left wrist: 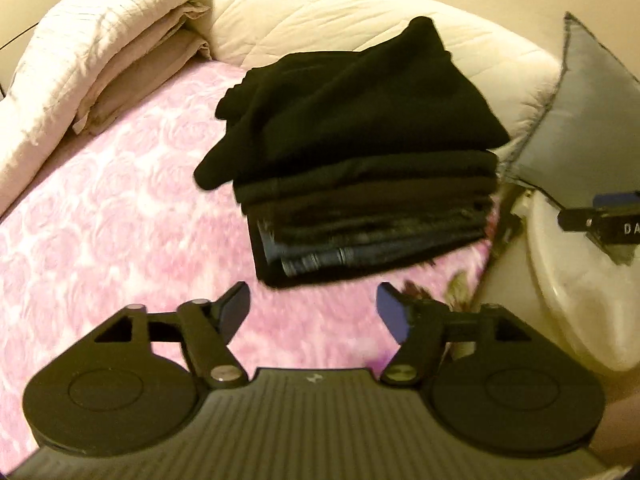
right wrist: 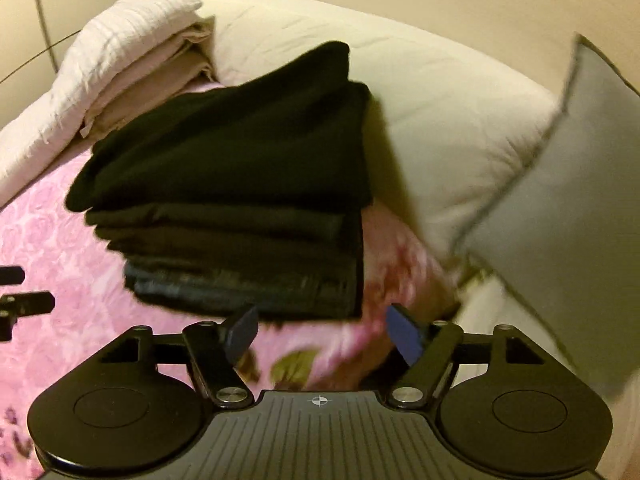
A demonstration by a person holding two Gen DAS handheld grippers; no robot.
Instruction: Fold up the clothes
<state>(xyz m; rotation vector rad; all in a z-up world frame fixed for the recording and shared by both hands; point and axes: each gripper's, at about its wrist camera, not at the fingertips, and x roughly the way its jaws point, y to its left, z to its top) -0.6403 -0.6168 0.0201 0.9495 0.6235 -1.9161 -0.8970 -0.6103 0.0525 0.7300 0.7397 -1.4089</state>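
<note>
A stack of folded dark clothes [left wrist: 360,208] lies on the pink floral bedspread [left wrist: 112,216], with a black garment [left wrist: 352,112] on top and blue jeans at the bottom. The stack also shows in the right wrist view [right wrist: 232,216]. My left gripper [left wrist: 314,312] is open and empty, just in front of the stack. My right gripper [right wrist: 320,332] is open and empty, close to the stack's front right corner. The right gripper shows at the right edge of the left wrist view [left wrist: 604,220]; the left one shows at the left edge of the right wrist view [right wrist: 20,300].
Folded beige and white bedding [left wrist: 100,60] lies at the back left. A cream duvet [left wrist: 320,12] sits behind the stack. A grey pillow [left wrist: 580,112] stands at the right, also in the right wrist view [right wrist: 568,220]. A cream cushion [left wrist: 572,280] lies beneath it.
</note>
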